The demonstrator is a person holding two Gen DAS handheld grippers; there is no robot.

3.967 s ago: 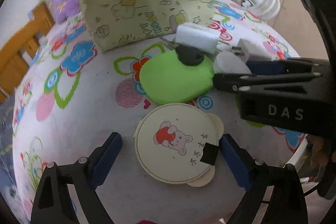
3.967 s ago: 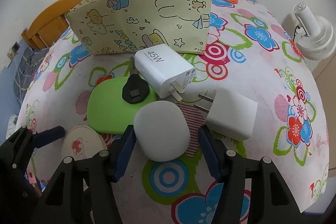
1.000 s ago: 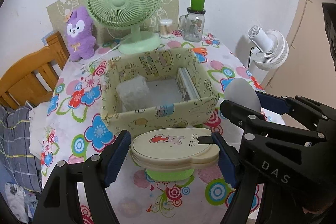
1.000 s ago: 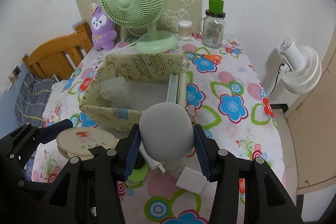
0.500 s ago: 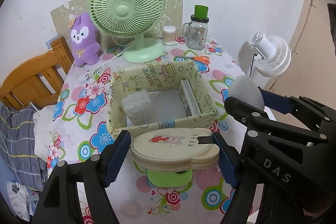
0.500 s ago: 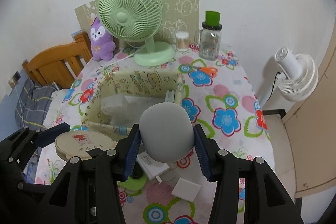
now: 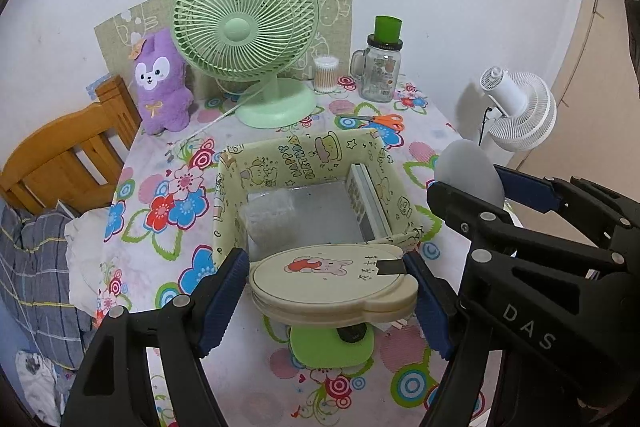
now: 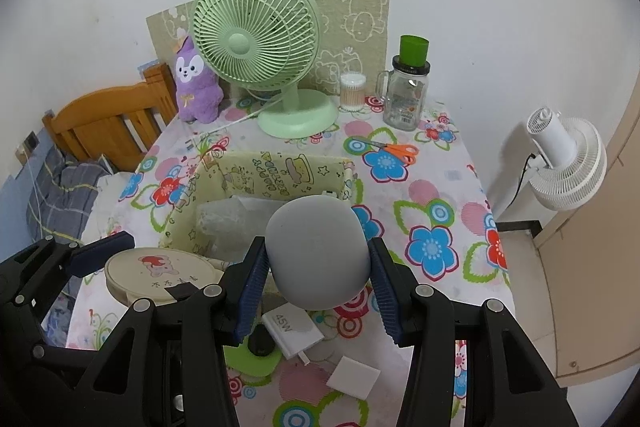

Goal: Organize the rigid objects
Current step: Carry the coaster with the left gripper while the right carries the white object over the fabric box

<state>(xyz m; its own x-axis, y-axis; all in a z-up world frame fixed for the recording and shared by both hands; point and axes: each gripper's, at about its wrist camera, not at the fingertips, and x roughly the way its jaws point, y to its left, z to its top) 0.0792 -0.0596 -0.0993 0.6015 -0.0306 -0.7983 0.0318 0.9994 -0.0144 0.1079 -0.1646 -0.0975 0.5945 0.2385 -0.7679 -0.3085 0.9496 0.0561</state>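
Observation:
My left gripper is shut on a cream round case with a rabbit picture, held high above the table, just short of the yellow cartoon-print storage box. My right gripper is shut on a grey-white rounded object, also raised, at the box's near right corner. The box holds a clear plastic item and a flat white thing along its right wall. On the table below lie a green pad with a black key fob, a white 45W charger and a small white plug.
A green desk fan, purple plush, cotton swab tub, glass jar with green lid and orange scissors stand behind the box. A white fan is off the table's right edge. A wooden chair is at left.
Both grippers have risen further with their objects still held, so the table and box look smaller and lower. The grips have not changed.

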